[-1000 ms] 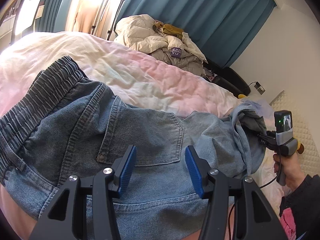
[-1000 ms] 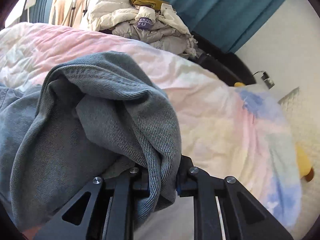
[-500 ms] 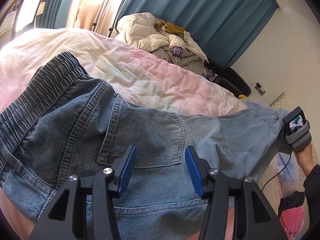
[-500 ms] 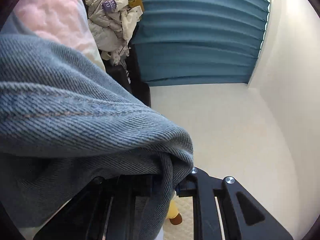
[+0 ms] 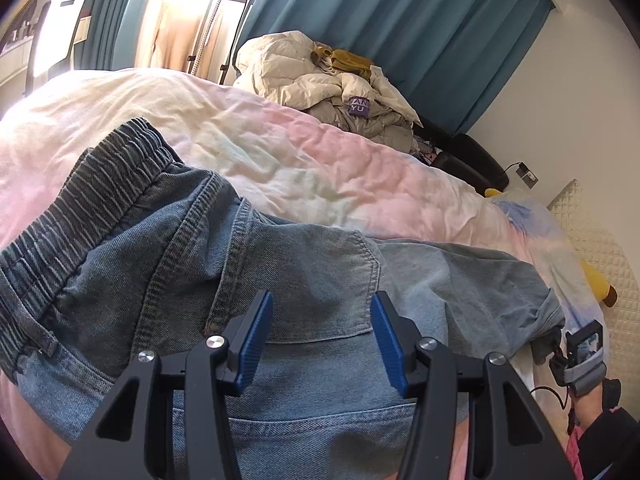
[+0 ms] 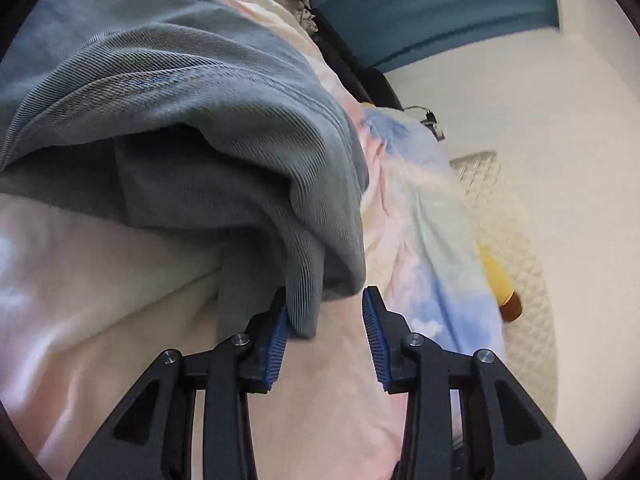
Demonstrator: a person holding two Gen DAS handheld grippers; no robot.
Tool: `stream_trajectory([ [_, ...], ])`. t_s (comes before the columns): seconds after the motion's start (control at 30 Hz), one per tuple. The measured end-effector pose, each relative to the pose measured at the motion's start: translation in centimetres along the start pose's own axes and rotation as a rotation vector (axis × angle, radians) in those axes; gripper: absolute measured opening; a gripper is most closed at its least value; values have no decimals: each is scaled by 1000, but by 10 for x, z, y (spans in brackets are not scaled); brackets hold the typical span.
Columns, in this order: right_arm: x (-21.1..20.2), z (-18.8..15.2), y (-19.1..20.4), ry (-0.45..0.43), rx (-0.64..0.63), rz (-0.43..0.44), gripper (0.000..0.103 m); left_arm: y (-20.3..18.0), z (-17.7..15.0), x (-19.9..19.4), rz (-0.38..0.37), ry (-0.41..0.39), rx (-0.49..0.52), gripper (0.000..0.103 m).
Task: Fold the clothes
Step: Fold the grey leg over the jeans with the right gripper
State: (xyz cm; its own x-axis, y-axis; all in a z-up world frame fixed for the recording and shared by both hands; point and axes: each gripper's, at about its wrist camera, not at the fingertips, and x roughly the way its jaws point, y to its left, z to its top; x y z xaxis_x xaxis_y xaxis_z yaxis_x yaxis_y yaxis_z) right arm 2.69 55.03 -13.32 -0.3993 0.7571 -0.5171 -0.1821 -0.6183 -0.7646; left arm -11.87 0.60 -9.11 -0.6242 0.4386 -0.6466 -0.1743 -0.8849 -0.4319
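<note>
Your right gripper is opening, jeans hem leaning on one pad; your left gripper hovers unclenched over the denim.

Bed covered by a wrinkled pastel quilt, pink, cream and blue; behind it a heap of cream puffer jackets with a mustard garment on top and a purple label showing. Teal curtains across the back, beige coat hanging on a rack at the window, white chair far left. Yellow plush toy at the quilted cream headboard, wall socket with a cable on the white wall.
</note>
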Motion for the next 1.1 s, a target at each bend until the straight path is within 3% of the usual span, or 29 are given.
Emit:
stream_trajectory([
  [0.1,-17,-25,-42,-8,270,236,36,3,1,-2,-4,2,-20,52],
  [0.23,-7,-45,-98,11,767,672,49,1,-1,-5,13,-2,-5,52],
  [0.27,-12,-48,-102,6,897,762,50,0,-2,-5,14,-1,-2,52],
  [0.33,-7,-56,-111,-4,1144,927,67,-2,-2,-5,19,-2,5,52],
  [0.37,1,-60,-111,-1,1257,1009,71,-3,-3,-5,22,-3,9,52],
  [0.43,12,-65,-104,17,1458,1163,72,-3,-3,-4,23,-2,13,52],
  [0.5,26,-61,-97,35,1587,1250,72,-4,-3,-2,22,-1,19,52],
  [0.63,44,-44,-83,132,1672,1205,72,-4,-5,7,38,3,40,52],
  [0.87,117,-11,-94,158,1806,1036,72,6,-5,21,42,34,4,52],
  [0.97,135,5,-102,185,1795,936,70,3,-7,25,51,45,21,52],
  [1.1,138,34,-119,198,1687,818,32,3,-8,29,69,48,29,52],
])
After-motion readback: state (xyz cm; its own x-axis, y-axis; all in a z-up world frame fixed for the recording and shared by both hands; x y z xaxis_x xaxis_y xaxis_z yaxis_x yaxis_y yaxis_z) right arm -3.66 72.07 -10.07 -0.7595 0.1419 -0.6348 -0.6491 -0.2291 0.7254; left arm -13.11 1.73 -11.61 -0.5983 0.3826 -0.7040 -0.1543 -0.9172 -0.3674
